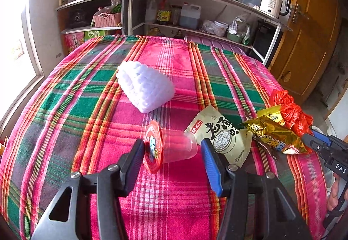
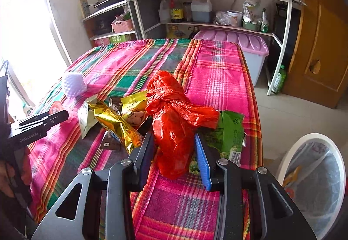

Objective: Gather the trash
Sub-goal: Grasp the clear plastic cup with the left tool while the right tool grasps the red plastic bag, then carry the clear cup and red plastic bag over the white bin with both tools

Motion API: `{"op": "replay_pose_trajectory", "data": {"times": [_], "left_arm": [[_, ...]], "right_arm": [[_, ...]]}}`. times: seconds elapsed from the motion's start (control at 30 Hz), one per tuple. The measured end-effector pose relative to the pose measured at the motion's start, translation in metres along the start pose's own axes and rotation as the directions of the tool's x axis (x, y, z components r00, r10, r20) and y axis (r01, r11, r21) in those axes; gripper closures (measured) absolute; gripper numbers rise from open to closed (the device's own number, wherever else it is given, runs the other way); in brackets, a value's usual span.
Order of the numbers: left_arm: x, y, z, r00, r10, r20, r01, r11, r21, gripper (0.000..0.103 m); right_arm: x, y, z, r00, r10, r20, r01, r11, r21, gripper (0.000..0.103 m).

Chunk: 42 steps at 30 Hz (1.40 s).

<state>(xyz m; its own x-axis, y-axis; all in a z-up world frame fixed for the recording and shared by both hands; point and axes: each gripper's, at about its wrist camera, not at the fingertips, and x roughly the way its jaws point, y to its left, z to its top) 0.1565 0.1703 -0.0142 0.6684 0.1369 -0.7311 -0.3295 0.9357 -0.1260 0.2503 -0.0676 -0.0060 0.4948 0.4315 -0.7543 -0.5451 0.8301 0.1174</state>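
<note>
On its side on the plaid tablecloth (image 1: 174, 207) lies a clear jelly cup (image 1: 174, 146) with a red lid. It sits between the fingers of my left gripper (image 1: 171, 151), which stands open around it. A crumpled red plastic bag (image 2: 174, 122) lies between the fingers of my right gripper (image 2: 174, 148), whose jaws are also open. Around the bag lie a gold wrapper (image 2: 117, 122), a yellow wrapper (image 2: 132, 107) and a green wrapper (image 2: 230, 131). A cream snack wrapper (image 1: 219, 133) rests just right of the cup. The left wrist view shows the right gripper (image 1: 313, 138) at the red bag (image 1: 291, 111).
A white foam net (image 1: 145, 85) lies further back on the table. A white waste bin (image 2: 313, 136) with a plastic liner stands on the floor off the table's right edge. Behind the table are kitchen shelves (image 1: 195, 29) and a pink-lidded storage box (image 2: 239, 40).
</note>
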Motion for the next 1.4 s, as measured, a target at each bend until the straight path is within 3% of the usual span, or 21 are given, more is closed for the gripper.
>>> {"op": "replay_pose_trajectory", "data": {"times": [0.23,0.3,0.4,0.63,1.03,1.4], "left_arm": [[0.008,0.0,0.001,0.999,0.024,-0.037,-0.024,1.0,-0.006,0.051],[0.007,0.001,0.0,0.999,0.018,-0.032,-0.019,1.0,-0.01,0.052],[0.003,0.001,0.0,1.0,0.012,-0.015,-0.012,1.0,-0.011,0.053],[-0.011,-0.003,-0.005,0.999,-0.003,0.033,0.003,1.0,0.003,0.057],[-0.057,-0.027,-0.019,0.981,-0.143,0.135,0.138,0.989,0.045,0.057],[-0.078,-0.071,-0.033,0.96,-0.244,0.133,0.228,0.965,0.126,0.057]], "right_arm": [[0.005,-0.001,0.0,1.0,-0.006,-0.007,0.006,1.0,0.007,0.067],[0.006,-0.001,0.0,1.0,0.007,-0.008,-0.007,1.0,0.01,0.075],[0.005,0.0,-0.002,1.0,0.012,-0.004,-0.012,1.0,0.01,0.08],[-0.005,0.0,-0.008,0.999,0.038,0.019,-0.038,0.999,0.033,0.082],[-0.05,-0.005,-0.022,0.993,0.073,0.089,-0.081,0.993,0.082,0.082],[-0.091,-0.021,-0.048,0.989,0.067,0.133,-0.086,0.986,0.145,0.082]]}}
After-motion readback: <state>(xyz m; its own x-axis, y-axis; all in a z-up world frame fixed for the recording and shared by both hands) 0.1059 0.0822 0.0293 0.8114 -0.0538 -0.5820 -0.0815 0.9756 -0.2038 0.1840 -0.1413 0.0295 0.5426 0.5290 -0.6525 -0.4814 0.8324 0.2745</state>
